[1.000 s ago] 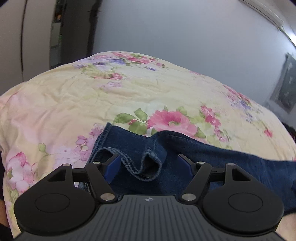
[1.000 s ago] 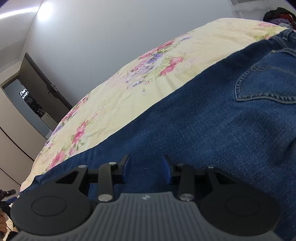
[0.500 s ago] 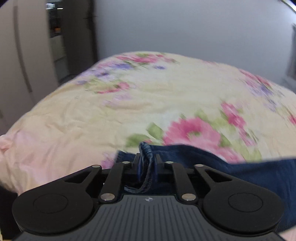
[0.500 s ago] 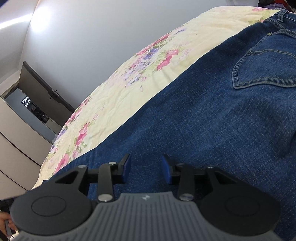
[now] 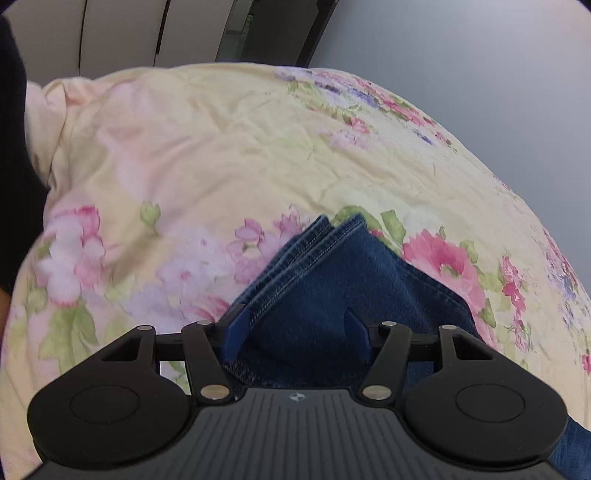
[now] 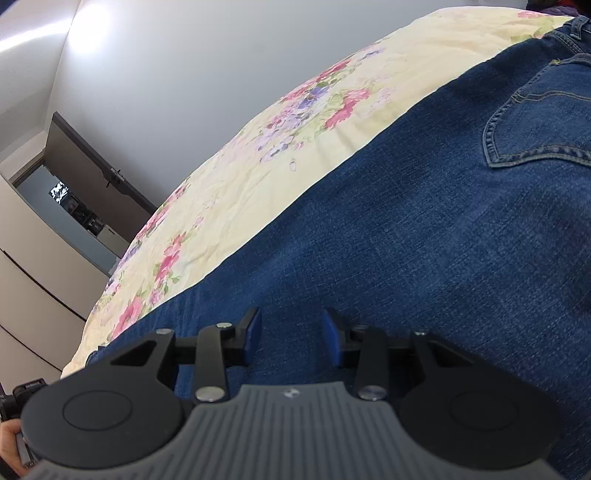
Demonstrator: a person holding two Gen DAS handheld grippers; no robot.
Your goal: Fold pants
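Note:
Dark blue jeans lie on a floral bedspread. In the left wrist view the stacked leg hems (image 5: 317, 254) lie flat on the bed, reaching away between my fingers. My left gripper (image 5: 295, 326) is open, its blue pads on either side of the denim. In the right wrist view the jeans' leg and seat (image 6: 424, 240) fill the lower right, with a back pocket (image 6: 535, 125) at the right edge. My right gripper (image 6: 291, 332) is open and empty, low over the denim.
The yellow floral bedspread (image 5: 221, 155) extends beyond the hems, with its edge at the left. Wardrobe doors (image 5: 122, 33) and a dark doorway (image 6: 81, 199) stand beyond the bed. A grey wall (image 6: 221, 55) is behind it.
My left gripper was open at first, then shut on the hems, and has now opened again, leaving them stacked flat on the bed. The right gripper has barely moved.

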